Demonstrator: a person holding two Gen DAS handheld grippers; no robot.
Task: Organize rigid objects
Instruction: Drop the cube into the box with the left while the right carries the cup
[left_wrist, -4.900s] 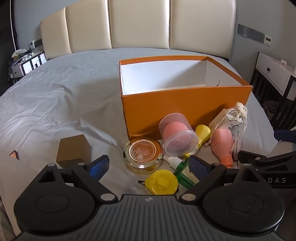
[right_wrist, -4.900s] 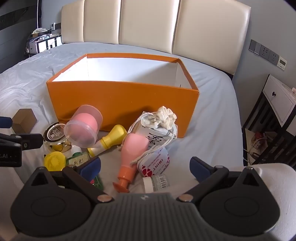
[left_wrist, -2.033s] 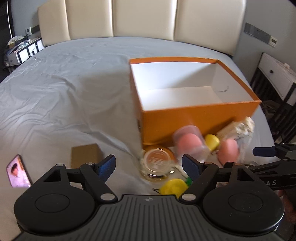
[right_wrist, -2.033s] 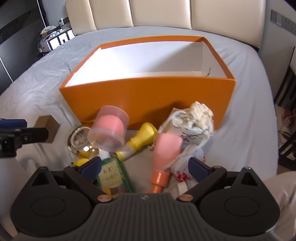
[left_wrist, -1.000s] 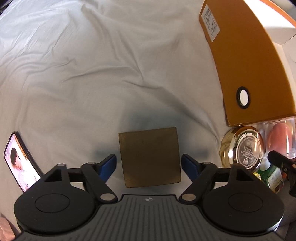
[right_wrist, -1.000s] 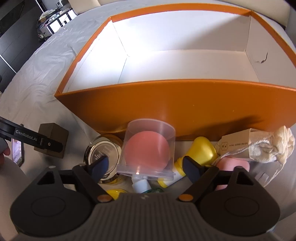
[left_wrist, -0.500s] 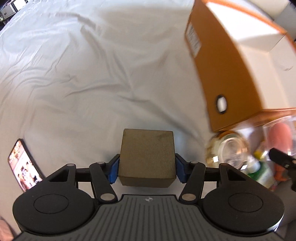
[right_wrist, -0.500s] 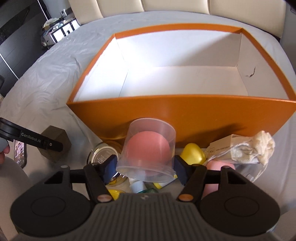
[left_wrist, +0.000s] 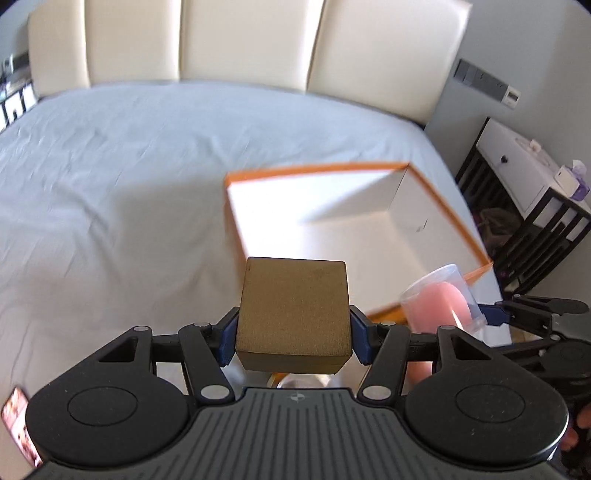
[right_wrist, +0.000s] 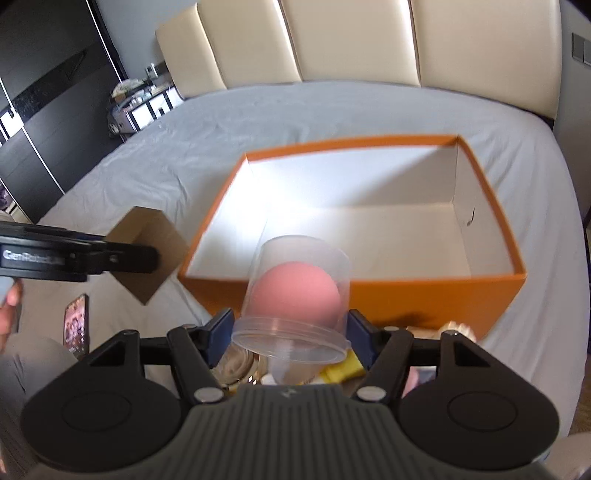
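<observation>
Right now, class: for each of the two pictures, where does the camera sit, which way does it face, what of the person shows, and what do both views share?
Left wrist: sits on the left gripper, facing forward and down at the open orange cardboard box; it grips a brown cardboard cube; fingertips show at lower right.
Right wrist: sits on the right gripper, facing the same box; it grips a clear plastic cup holding a pink sponge; a hand shows at left.
Shared: box, cube, cup, cream headboard.
</observation>
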